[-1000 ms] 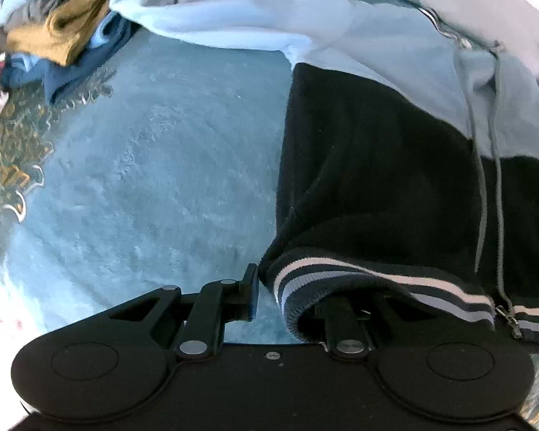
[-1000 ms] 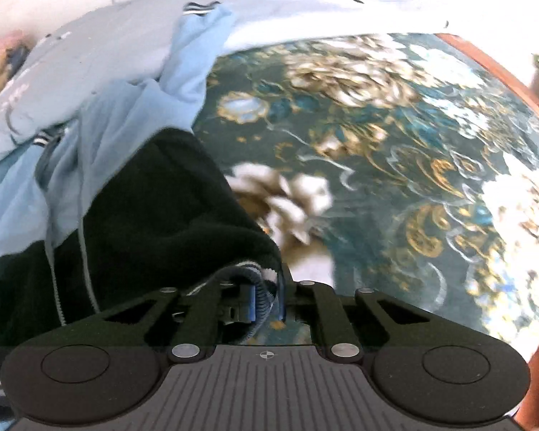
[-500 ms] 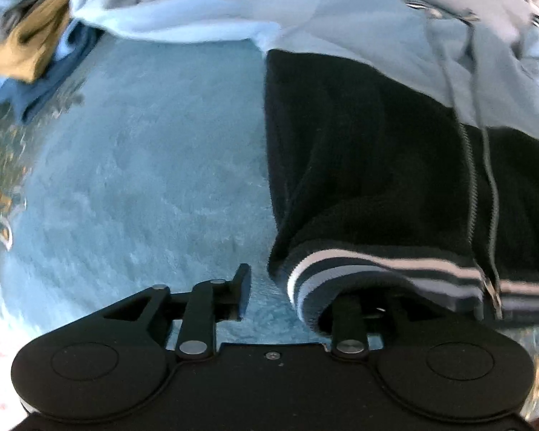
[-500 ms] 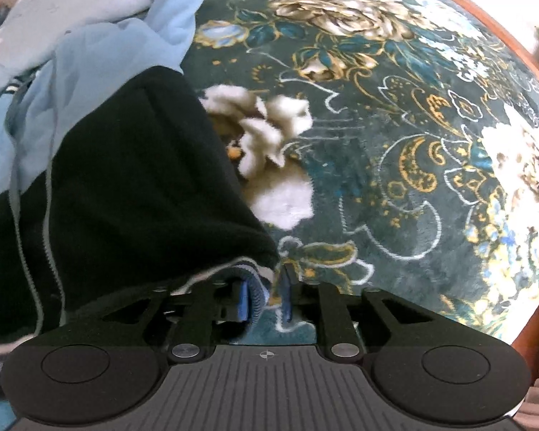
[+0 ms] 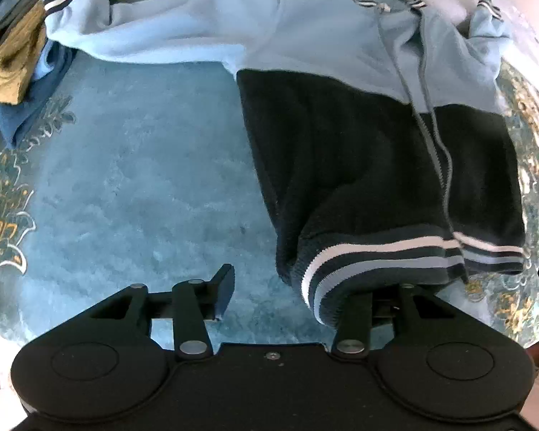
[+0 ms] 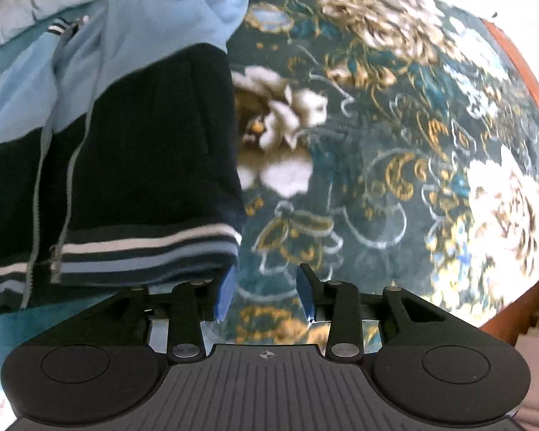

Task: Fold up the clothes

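A zip-up jacket (image 5: 377, 165), light blue above and black below with a striped hem (image 5: 395, 255), lies spread on the teal blanket. My left gripper (image 5: 298, 294) hovers at the hem's left corner, its jaws opening. The left finger (image 5: 222, 287) stands clear of the cloth, and the hem drapes over the right finger and hides it. In the right wrist view, the jacket (image 6: 143, 143) shows its right hem corner (image 6: 147, 251). My right gripper (image 6: 264, 294) is there, jaws opening, with only blanket between its blue pads (image 6: 222, 294).
A pile of other clothes (image 5: 10, 54) sits at the far left of the blanket. The floral bedspread (image 6: 395, 143) stretches to the right of the jacket, bounded by a wooden edge (image 6: 521, 72). Pale bedding (image 6: 25, 7) lies beyond the jacket.
Both grippers went from shut on the hem corners to open and let the hem go. Both lifted a little, so more of the jacket shows.
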`<state>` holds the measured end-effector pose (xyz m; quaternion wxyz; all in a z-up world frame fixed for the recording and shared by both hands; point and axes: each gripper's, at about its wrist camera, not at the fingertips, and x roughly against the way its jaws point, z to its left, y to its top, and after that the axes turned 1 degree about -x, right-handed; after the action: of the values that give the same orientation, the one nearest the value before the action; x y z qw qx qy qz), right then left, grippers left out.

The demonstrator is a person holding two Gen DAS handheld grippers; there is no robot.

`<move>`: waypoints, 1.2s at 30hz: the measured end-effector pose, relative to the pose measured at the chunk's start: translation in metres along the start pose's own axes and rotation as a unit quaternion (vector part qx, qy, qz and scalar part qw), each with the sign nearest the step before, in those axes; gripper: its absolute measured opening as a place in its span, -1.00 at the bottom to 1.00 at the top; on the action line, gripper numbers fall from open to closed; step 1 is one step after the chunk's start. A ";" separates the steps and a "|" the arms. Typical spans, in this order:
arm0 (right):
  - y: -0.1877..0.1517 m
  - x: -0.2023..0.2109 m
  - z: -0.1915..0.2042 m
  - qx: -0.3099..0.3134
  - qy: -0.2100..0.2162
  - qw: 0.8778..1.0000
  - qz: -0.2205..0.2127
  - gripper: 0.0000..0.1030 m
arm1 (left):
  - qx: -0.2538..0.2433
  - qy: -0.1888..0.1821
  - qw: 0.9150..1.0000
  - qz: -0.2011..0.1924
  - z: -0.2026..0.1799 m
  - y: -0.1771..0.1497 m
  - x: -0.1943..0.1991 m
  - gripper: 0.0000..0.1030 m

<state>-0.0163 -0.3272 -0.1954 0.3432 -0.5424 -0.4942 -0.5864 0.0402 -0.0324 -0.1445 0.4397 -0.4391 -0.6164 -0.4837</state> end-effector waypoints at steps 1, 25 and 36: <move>0.001 0.005 0.006 0.008 0.012 1.000 -0.005 -0.35 | -0.002 -0.004 1.000 -0.002 0.001 0.001 0.000 -0.08; 0.056 -0.062 0.163 0.108 0.151 0.982 0.036 -0.39 | 0.023 -0.083 0.996 -0.026 0.026 -0.050 -0.002 0.35; 0.161 -0.023 0.139 0.098 0.176 0.974 -0.107 -0.39 | 0.029 0.028 0.988 -0.149 0.071 0.053 0.024 0.29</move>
<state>0.1799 -0.2426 -0.1953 0.4121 -0.3380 -0.5362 -0.6546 0.0772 0.0477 -0.1204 0.3926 -0.3156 -0.6761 -0.5377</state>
